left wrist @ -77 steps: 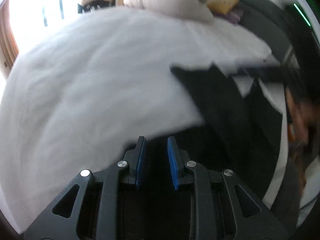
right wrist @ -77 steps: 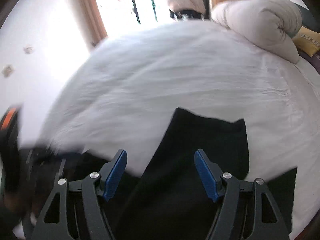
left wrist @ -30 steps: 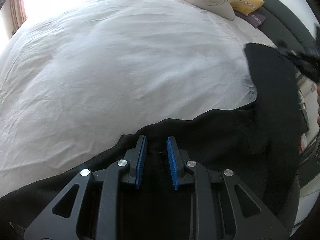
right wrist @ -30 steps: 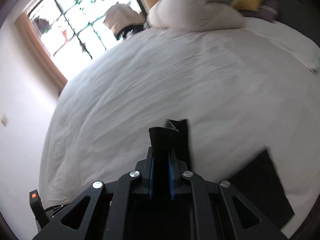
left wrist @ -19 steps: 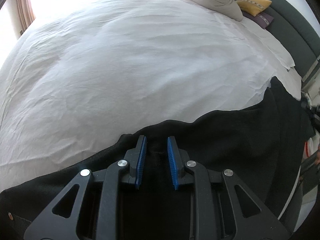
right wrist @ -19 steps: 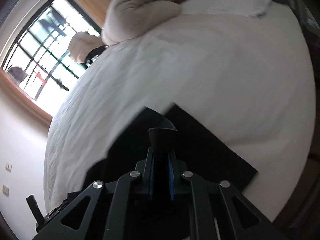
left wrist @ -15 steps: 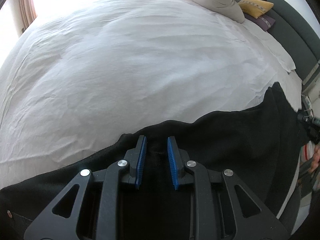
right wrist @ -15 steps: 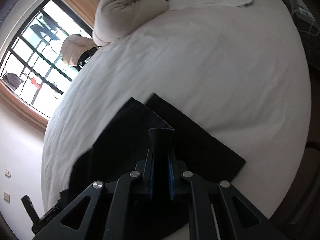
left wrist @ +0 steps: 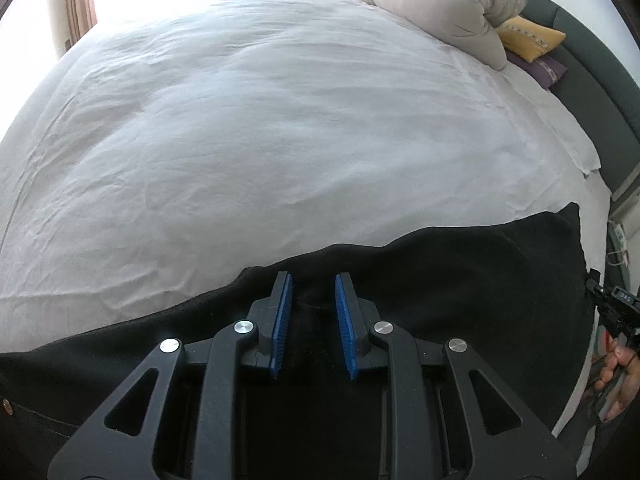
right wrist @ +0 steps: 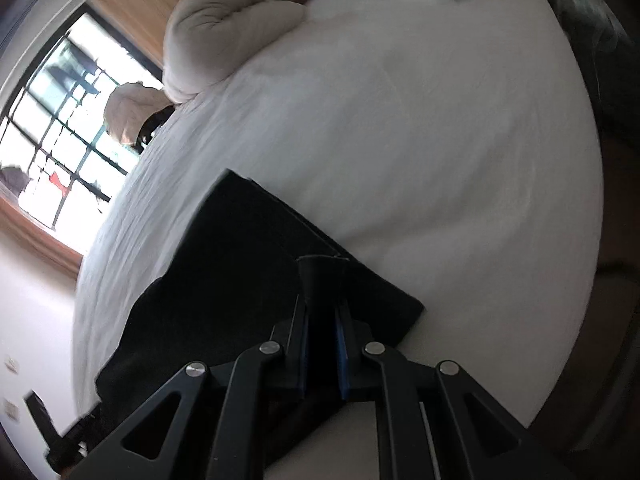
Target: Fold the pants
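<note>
Black pants, laid flat across the near edge of the bed, stretched from the left end of that edge to the right one, with one squared end lying close to the bed's right-hand corner; small copper rivet showing at the far left of the cloth; white sheet, lightly creased, bare over the rest of the bed.

Left gripper: blue pads set a narrow gap apart, dark fabric bunched between them and filling the gap, so pinching the pants at their upper edge.

Right gripper: pads pressed nearly together on a thick fold of the pants, a stub of black cloth standing up past the tips; seen at the right border of the left wrist view with a hand around it.

Rolled beige duvet at the far right corner of the bed; yellow cushion and purple cushion just beside it, against the dark headboard; barred window beyond the far edge.
</note>
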The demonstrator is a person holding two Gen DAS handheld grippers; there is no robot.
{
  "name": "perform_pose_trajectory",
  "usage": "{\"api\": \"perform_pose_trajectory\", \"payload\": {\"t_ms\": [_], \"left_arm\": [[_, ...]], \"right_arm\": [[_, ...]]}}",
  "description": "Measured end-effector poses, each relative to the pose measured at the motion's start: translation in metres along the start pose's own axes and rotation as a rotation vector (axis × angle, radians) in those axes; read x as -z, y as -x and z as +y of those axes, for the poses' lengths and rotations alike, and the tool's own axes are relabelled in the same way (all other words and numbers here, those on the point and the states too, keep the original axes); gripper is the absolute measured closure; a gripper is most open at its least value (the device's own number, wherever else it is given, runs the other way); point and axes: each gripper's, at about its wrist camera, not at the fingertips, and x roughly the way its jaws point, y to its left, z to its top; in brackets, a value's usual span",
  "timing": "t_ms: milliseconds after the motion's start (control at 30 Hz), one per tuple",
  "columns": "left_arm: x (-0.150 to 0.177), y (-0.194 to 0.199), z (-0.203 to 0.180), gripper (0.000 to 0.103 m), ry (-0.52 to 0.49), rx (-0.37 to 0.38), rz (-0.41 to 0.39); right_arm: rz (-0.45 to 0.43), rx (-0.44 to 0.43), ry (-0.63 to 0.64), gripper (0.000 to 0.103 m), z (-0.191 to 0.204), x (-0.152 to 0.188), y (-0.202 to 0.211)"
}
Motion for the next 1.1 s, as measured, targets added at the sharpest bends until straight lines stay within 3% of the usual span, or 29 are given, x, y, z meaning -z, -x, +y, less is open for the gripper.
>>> {"api": "perform_pose_trajectory", "payload": {"t_ms": [500, 1100], "left_arm": [[0.005, 0.003, 0.007, 0.081, 0.000, 0.034, -0.015], [0.005, 0.007, 0.007, 0.081, 0.013, 0.045, -0.019]], "right_arm": [[-0.050, 0.072, -0.009, 0.096, -0.004, 0.008, 0.019], [-0.038, 0.101, -0.007, 0.099, -0.006, 0.012, 0.020]]}}
